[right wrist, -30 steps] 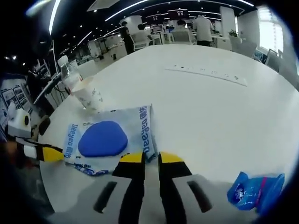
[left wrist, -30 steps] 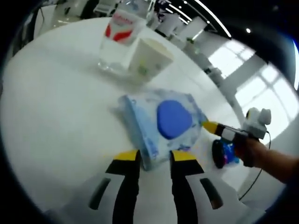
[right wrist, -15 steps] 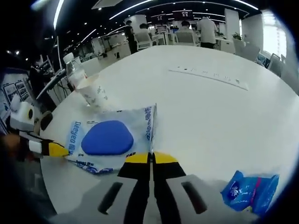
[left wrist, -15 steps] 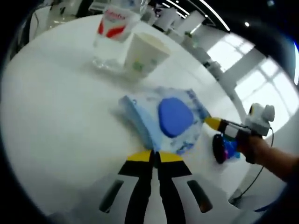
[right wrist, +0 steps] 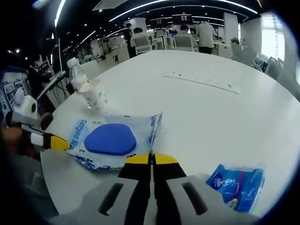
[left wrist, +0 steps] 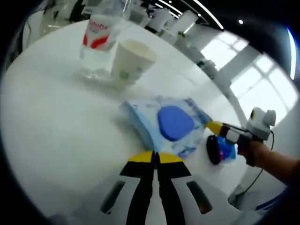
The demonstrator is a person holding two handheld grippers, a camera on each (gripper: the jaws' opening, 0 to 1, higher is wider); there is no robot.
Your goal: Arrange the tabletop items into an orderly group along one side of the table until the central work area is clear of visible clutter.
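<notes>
Two tongs pinch the wipes pack at opposite edges: our left tongs and right tongs, both clamped shut on it. We should slide it level across the surface toward the cup and bottle.

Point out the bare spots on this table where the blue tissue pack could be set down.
The white table is bare between the wet wipes pack and the strip across its far side. In the left gripper view, the table surface left of the wipes is bare too. It is crowded at the edge where the water bottle and paper cup stand together.
</notes>
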